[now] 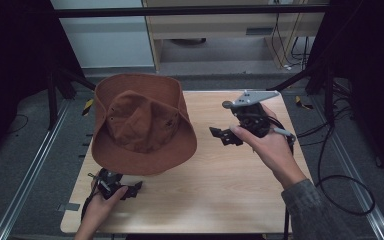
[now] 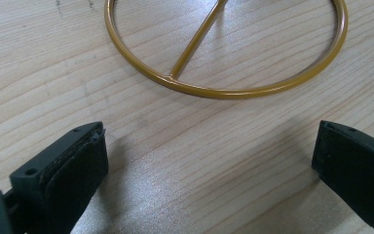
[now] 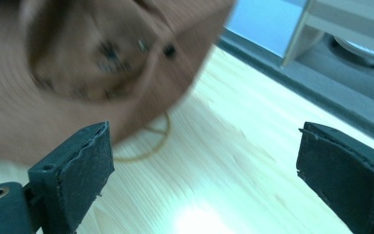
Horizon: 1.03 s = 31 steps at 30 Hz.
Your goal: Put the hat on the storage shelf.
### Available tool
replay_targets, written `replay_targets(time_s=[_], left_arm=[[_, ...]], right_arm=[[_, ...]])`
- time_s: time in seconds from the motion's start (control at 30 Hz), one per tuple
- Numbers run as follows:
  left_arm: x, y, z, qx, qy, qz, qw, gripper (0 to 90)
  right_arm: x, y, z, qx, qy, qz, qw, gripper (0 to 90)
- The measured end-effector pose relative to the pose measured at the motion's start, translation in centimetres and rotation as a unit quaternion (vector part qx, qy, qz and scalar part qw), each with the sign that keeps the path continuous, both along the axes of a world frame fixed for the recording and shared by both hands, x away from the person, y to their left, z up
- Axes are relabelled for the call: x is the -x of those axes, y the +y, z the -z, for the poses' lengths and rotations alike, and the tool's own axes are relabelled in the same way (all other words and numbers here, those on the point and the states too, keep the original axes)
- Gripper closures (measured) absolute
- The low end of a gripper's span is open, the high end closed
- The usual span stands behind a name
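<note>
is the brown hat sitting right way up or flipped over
Right way up: the hat shows its dented crown on top, brim spread below, perched above the table.

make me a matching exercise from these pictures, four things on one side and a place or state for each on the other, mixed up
Things:
1. hat
2. yellow ring
3. left claw
4. right claw

Places or states:
A. open, at the table's near left edge
B. flat on the wood, a bar across it
C. open, above the table right of the hat
D. brown, raised over the table's left half

Pairs: 1-D, 2-B, 3-A, 4-C
</note>
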State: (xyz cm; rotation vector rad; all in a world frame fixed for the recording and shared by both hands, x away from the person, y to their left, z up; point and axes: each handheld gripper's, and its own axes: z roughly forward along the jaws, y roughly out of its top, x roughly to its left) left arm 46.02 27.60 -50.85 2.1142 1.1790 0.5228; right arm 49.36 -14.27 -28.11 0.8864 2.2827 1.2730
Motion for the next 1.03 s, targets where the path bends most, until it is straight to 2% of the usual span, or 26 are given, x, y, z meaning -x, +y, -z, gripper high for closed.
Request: replay_targets(time_s=[0.17,0.3,0.43,0.53,0.6,0.83,1.03], left_arm=[[0.0,0.0,0.0,0.0,0.0,0.0,1.0,0.0],[0.0,0.0,0.0,0.002,0.001,-0.001,1.0,0.0],[0.0,0.0,0.0,0.002,0.001,0.0,1.0,0.0],[0.0,0.0,0.0,0.002,0.001,-0.001,1.0,0.0],[0.0,0.0,0.0,0.002,0.001,-0.001,1.0,0.0],[0.0,0.0,0.0,0.001,0.002,-0.001,1.0,0.0],[0.0,0.0,0.0,0.002,0.001,-0.001,1.0,0.0]], right_arm=[[0.8,-2.7,3.7,0.032,0.017,0.023,0.9991,12.5],[1.2,-4.6,7.3,0.025,0.033,0.048,0.998,14.9],[1.6,-6.2,11.4,0.019,0.04,0.068,0.9967,15.4],[1.7,-6.7,13.7,0.033,0.049,0.082,0.9949,15.4],[1.6,-7.1,15.4,0.032,0.062,0.092,0.9933,15.4],[1.4,-8.5,19.7,0.016,0.095,0.135,0.9862,15.2],[1.4,-8.9,21.6,0.026,0.113,0.157,0.9807,13.8]])
